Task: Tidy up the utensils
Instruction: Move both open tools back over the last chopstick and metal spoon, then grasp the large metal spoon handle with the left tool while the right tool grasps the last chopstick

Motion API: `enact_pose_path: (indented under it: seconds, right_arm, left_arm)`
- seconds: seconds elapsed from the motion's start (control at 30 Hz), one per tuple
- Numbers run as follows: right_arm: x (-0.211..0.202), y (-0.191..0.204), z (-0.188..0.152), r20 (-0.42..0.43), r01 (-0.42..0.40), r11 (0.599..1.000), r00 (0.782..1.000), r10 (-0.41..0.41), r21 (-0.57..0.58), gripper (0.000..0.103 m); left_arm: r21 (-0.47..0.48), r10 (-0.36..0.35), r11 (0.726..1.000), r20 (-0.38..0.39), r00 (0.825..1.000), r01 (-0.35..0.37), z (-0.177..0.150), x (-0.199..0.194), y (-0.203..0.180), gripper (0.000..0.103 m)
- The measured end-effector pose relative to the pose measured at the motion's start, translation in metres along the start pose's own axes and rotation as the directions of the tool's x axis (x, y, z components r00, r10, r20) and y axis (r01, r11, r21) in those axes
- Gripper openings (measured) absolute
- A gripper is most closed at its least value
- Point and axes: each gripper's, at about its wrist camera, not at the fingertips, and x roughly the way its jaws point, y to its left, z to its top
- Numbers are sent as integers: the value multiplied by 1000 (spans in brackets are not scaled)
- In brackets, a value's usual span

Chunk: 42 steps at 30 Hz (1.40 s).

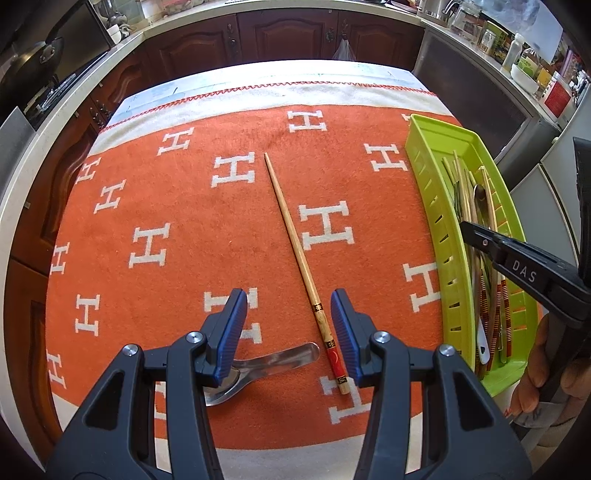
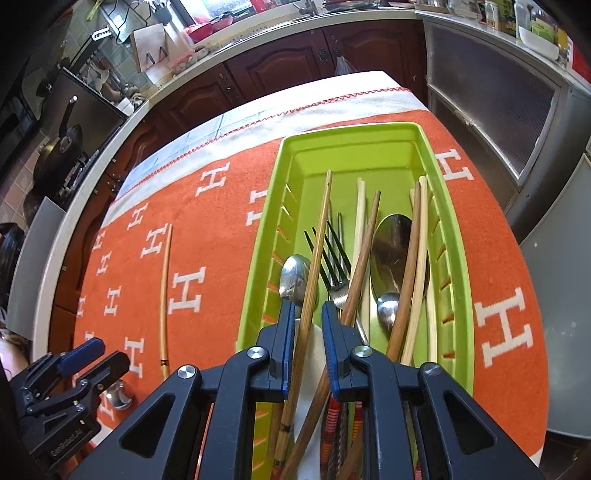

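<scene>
My left gripper (image 1: 288,314) hangs open over the orange cloth. A wooden chopstick (image 1: 291,243) with a red end lies between its fingers. A steel spoon (image 1: 273,360) lies partly under the left finger. A green slotted tray (image 1: 439,236) at the right holds several chopsticks, spoons and a fork. My right gripper (image 2: 308,325) is low over the tray (image 2: 258,280), jaws narrow. A brown chopstick (image 2: 317,251) runs between the pads, close to the left pad, with a gap showing on its right. The left gripper (image 2: 99,356) shows at the lower left of the right wrist view.
The cloth-covered table ends near dark wood cabinets (image 1: 288,33). A pan (image 2: 59,155) sits on the stove at the left. Jars and bottles (image 1: 517,51) line the right counter. A person's hand (image 1: 535,369) grips the right tool beside the tray.
</scene>
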Motion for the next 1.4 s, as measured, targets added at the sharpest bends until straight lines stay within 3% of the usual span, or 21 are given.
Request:
enact_pose_path:
  seconds: [0.3, 0.5, 0.6, 0.8, 1.1, 1.4]
  right_arm:
    - [-12, 5, -2, 42, 10, 1000, 999, -9, -20, 8]
    - [-19, -1, -5, 25, 58, 998, 998, -58, -1, 11]
    - [-21, -5, -8, 6, 45, 999, 999, -45, 20, 17]
    - [-40, 0, -13, 38, 24, 1000, 999, -24, 12, 17]
    - [-66, 49, -14, 55, -73, 992, 995, 79, -99, 17]
    - [-39, 106, -18, -38, -149, 968, 989, 144, -201, 17]
  left_arm:
    - [7, -4, 1000, 2, 1000, 4, 0, 0, 1, 44]
    - [-5, -6, 1000, 9, 1000, 6, 1, -4, 5, 44]
    - [-15, -4, 1000, 18, 1000, 4, 2, -8, 9, 44]
    - [-60, 4, 998, 51, 999, -1, 10, -21, 28, 44]
    - [-150, -18, 988, 94, 995, 32, 26, -43, 64, 44]
    - [-131, -41, 990, 88, 995, 52, 15, -46, 82, 44]
